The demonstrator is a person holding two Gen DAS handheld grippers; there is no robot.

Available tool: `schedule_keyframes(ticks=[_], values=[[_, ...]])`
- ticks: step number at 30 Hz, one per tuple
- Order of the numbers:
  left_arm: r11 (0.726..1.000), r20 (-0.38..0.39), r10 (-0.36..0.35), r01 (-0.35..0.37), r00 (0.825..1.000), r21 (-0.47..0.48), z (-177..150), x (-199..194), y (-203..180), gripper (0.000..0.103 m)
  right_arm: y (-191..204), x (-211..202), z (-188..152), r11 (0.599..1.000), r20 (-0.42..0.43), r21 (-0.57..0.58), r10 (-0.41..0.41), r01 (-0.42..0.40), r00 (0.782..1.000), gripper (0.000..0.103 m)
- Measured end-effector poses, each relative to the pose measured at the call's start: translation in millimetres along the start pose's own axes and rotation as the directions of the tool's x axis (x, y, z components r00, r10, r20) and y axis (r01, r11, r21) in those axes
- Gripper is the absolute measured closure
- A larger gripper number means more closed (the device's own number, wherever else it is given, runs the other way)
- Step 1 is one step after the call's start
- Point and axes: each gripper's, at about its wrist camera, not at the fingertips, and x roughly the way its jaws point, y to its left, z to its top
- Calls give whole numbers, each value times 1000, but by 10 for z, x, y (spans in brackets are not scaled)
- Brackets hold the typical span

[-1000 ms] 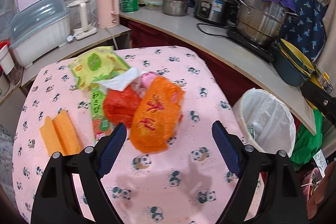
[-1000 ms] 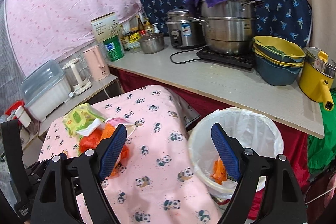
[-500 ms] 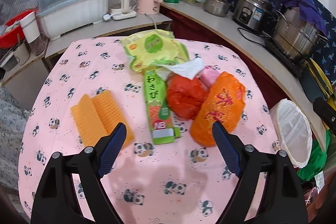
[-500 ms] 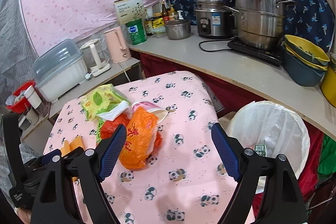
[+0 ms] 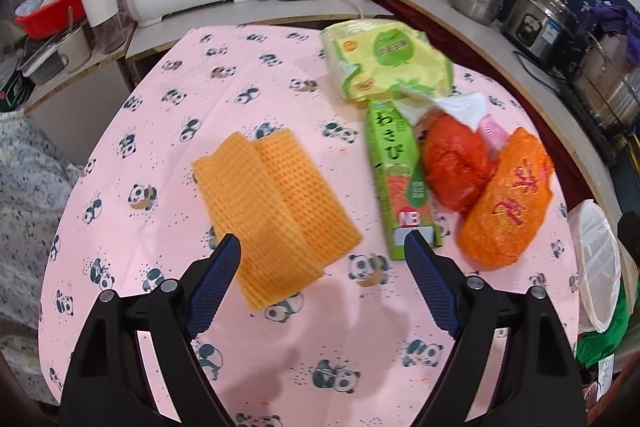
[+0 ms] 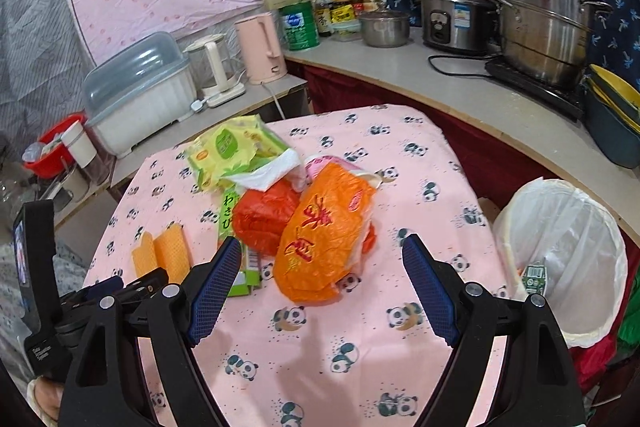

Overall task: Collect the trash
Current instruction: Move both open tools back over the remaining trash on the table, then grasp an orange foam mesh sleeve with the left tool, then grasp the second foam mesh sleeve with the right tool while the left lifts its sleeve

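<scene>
Both grippers are seen wide apart, nothing held. Left gripper [image 5: 322, 261] is hung over the pink panda-print surface [image 5: 160, 131], its fingers framing the near end of a folded orange waffle cloth [image 5: 276, 211]. Just right of the cloth a green wasabi box [image 5: 400, 187] is laid, touching a crumpled red bag [image 5: 454, 163] and an orange plastic bag [image 5: 508, 199]; a yellow-green wrapper [image 5: 384, 63] and white tissue [image 5: 460, 107] are piled behind them. Right gripper [image 6: 322, 269] is pointed at the orange plastic bag. A white-lined trash bin [image 6: 568, 251] is stood beside the surface's right edge, some litter seen inside
</scene>
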Motion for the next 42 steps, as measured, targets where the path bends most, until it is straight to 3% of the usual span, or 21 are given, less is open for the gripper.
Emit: schedule_keyframes(ticks=[5,8,14,16,19,30,36,39,42], values=[[1000,-47,14,-15,999,-19,-26,218,128,24,151,156,-50,1000,-32,-20,20,-20,999,23],[1000,-77,5,-7,997,-25,-48,332,178,31,229,246,-76,999,-50,-29,30,-31,998,23],[999,-119,-40,39,992,-12,-84,464,229,68,404,444,-125,997,-89,-46,56,-60,994,23],[998,-120,-62,62,991,-3,-84,457,242,87,477,509,-139,995,-103,-55,71,-77,992,25],[994,-132,-107,108,985,0,-87,451,266,93,617,615,-162,992,-126,-73,95,-105,987,29],[985,-160,-163,170,973,27,-225,368,287,93,994,1029,-429,975,-264,-109,160,-194,951,61],[985,-174,-163,170,971,25,-308,375,334,93,1013,1160,-623,970,-331,-55,205,-236,921,62],[985,-171,-163,169,972,22,-320,370,350,93,1034,1217,-657,969,-340,-43,215,-244,916,64],[985,-172,-167,172,971,15,-312,379,355,93,1031,1285,-673,966,-357,-14,237,-259,903,71]])
